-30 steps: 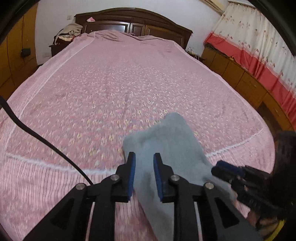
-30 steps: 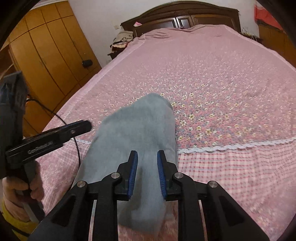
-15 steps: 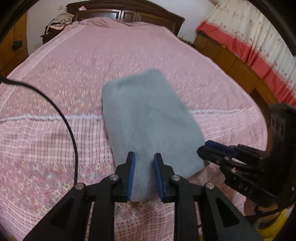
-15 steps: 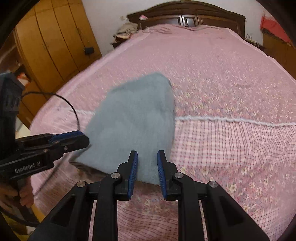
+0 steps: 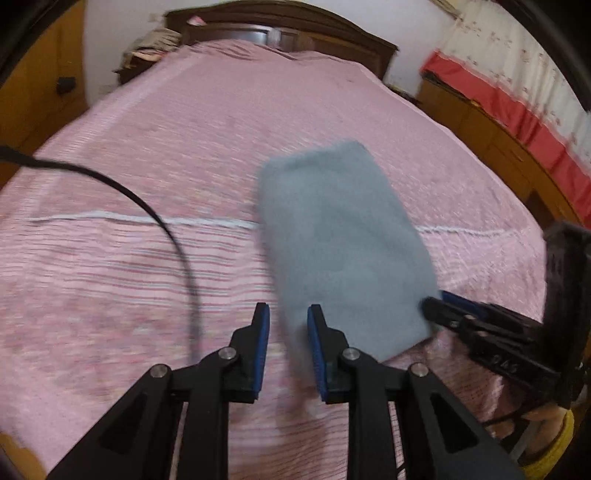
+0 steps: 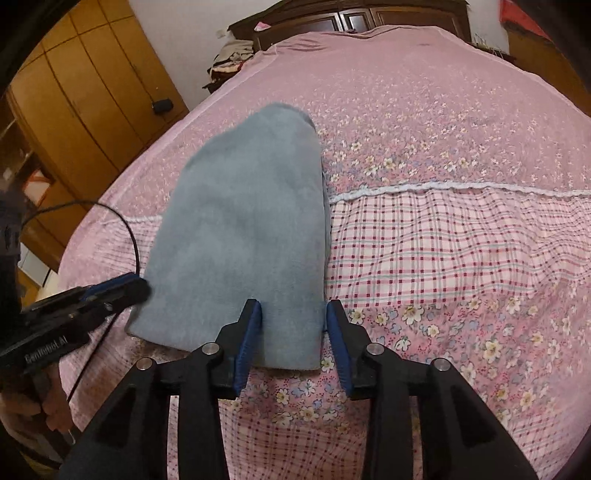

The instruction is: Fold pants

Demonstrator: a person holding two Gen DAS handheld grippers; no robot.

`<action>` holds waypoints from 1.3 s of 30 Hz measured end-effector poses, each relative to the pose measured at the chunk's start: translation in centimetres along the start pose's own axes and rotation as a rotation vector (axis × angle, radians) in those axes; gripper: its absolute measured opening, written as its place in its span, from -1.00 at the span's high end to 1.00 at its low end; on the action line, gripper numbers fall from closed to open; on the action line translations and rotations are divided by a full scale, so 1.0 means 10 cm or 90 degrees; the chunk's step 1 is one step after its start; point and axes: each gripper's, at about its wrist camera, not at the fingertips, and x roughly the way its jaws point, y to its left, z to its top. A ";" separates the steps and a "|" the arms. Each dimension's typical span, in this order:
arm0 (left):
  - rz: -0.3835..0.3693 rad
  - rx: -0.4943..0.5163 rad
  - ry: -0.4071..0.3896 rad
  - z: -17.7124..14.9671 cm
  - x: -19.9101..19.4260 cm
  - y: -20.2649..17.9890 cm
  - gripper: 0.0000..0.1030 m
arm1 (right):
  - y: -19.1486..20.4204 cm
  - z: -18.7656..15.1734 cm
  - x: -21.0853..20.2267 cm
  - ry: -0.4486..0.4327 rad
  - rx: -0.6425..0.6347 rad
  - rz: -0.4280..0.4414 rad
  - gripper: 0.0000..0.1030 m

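— What covers the bed?
— A pink floral spread; folded grey pants lie near its foot edge, across the white trim.
— The right gripper?
— Jaws just opening, spread around the pants' near corner.
— The left gripper?
— Jaws narrowly apart, pinching nothing; blurred.

pants flat on bed, centre-left | cable left of pants | wardrobe upper left | headboard top
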 end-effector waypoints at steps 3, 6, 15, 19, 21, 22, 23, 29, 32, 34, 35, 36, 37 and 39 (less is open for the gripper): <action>0.061 -0.022 -0.024 0.02 -0.29 0.28 0.58 | 0.02 -0.01 -0.09 -0.004 -0.005 -0.004 0.28; 0.126 -0.043 -0.036 -0.01 -0.61 0.53 0.44 | 0.06 -0.04 -0.18 -0.004 -0.011 -0.003 0.28; 0.058 -0.042 -0.003 -0.33 -0.69 0.42 0.00 | 0.20 -0.28 -0.47 -0.006 -0.027 0.006 0.13; 0.011 0.013 0.013 -0.39 -0.38 0.03 -0.01 | 0.23 -0.36 -0.43 0.008 -0.045 -0.002 0.05; -0.007 0.024 0.022 -0.41 -0.28 -0.12 -0.02 | 0.21 -0.37 -0.39 0.012 -0.042 -0.011 0.05; -0.017 0.025 0.024 -0.38 -0.21 -0.22 -0.02 | 0.18 -0.36 -0.38 0.011 -0.037 -0.010 0.05; -0.031 0.025 0.022 -0.36 -0.15 -0.27 -0.02 | 0.17 -0.34 -0.37 0.009 -0.033 -0.009 0.05; -0.037 0.002 0.050 -0.32 0.14 -0.36 -0.11 | 0.10 -0.25 -0.27 0.016 -0.026 -0.024 0.05; -0.029 -0.011 0.056 -0.35 0.21 -0.35 -0.28 | 0.11 -0.25 -0.21 0.023 -0.029 -0.026 0.05; -0.013 -0.011 0.057 -0.36 0.25 -0.37 -0.32 | 0.12 -0.27 -0.16 0.030 -0.031 -0.033 0.05; -0.002 -0.010 0.058 -0.37 0.29 -0.40 -0.36 | 0.12 -0.28 -0.14 0.032 -0.032 -0.036 0.04; 0.007 -0.010 0.058 -0.38 0.30 -0.41 -0.37 | 0.12 -0.29 -0.13 0.034 -0.032 -0.039 0.04; 0.016 -0.008 0.057 -0.38 0.30 -0.42 -0.37 | 0.12 -0.31 -0.12 0.035 -0.033 -0.042 0.04; 0.022 -0.008 0.052 -0.39 0.31 -0.45 -0.38 | 0.13 -0.33 -0.11 0.035 -0.038 -0.046 0.03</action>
